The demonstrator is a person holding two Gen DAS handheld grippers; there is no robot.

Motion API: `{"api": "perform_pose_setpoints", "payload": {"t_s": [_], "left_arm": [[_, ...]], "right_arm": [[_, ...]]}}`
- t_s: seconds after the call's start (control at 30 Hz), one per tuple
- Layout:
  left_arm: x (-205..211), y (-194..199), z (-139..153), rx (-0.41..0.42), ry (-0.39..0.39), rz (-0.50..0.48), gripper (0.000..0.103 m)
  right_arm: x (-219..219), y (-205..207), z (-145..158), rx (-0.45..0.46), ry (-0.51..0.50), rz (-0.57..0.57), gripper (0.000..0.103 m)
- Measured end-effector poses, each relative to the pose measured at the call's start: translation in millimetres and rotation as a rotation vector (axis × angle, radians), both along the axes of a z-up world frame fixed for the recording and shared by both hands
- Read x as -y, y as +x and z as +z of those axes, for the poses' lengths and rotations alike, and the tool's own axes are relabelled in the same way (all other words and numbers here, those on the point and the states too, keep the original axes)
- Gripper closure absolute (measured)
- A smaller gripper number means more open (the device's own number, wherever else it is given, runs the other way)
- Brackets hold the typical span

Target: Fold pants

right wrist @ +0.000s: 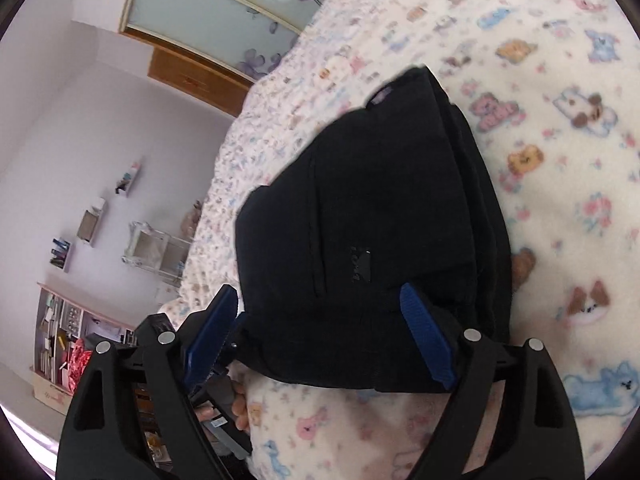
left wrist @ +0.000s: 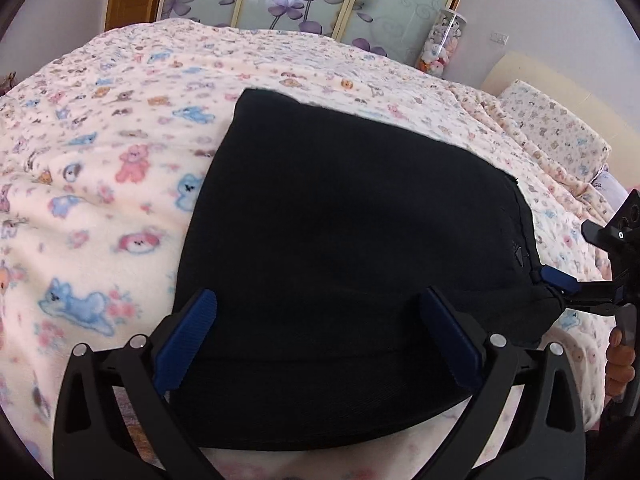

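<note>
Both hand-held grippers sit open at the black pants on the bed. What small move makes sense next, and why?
Probably draw both back. The pants already lie as a compact stack of layers on the blanket, and the left hand-held gripper and right hand-held gripper are open, gripping nothing.

A bed [left wrist: 120,128] carries everything; it is spread with a cream fleece blanket [left wrist: 100,208] printed with pink and blue animals; black pants [left wrist: 340,240], folded into a thick stack, lie directly on the blanket; a matching pillow [left wrist: 552,128] rests by the headboard [left wrist: 516,66].
</note>
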State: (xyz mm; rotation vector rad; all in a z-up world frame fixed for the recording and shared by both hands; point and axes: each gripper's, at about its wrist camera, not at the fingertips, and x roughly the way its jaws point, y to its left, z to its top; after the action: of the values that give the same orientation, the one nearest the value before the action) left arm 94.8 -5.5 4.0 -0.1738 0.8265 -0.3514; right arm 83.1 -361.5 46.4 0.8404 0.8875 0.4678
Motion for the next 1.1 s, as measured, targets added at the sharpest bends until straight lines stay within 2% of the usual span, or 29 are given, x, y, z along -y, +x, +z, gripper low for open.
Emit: {"api": "perform_pose_setpoints", "payload": {"t_s": [0.1, 0.13, 0.2, 0.27, 0.4, 0.5, 0.63, 0.97, 1.07, 1.1], "left_arm": [[-11, -10, 14, 0.045, -0.028, 0.035, 0.002], [-15, -13, 19, 0.075, -0.013, 0.056, 0.002], [-15, -16, 27, 0.132, 0.059, 0.091, 0.002], [-13, -23, 33, 0.202, 0.190, 0.137, 0.002], [-7, -26, 36, 0.240, 0.304, 0.170, 0.002], [-1, -25, 33, 0.229, 0.327, 0.146, 0.002], [8, -28, 30, 0.241, 0.376, 0.122, 0.002], [22, -32, 26, 0.273, 0.438, 0.096, 0.002], [25, -34, 26, 0.286, 0.434, 0.074, 0.002], [26, -32, 23, 0.260, 0.420, 0.053, 0.002]], "right_arm": [[16, -11, 24, 0.091, -0.079, -0.082, 0.014], [20, -13, 28, 0.105, -0.110, -0.108, 0.012], [27, -11, 29, 0.106, -0.156, -0.141, 0.012], [29, -10, 27, 0.097, -0.165, -0.145, 0.012], [13, -15, 32, 0.149, -0.184, -0.098, 0.012], [-4, -13, 38, 0.195, -0.150, 0.004, 0.008], [-21, -9, 36, 0.185, -0.183, 0.052, 0.008], [-15, -13, 35, 0.187, -0.164, 0.051, 0.008], [-15, -12, 34, 0.177, -0.163, 0.057, 0.008], [-16, -10, 29, 0.144, -0.179, 0.059, 0.006]]}}
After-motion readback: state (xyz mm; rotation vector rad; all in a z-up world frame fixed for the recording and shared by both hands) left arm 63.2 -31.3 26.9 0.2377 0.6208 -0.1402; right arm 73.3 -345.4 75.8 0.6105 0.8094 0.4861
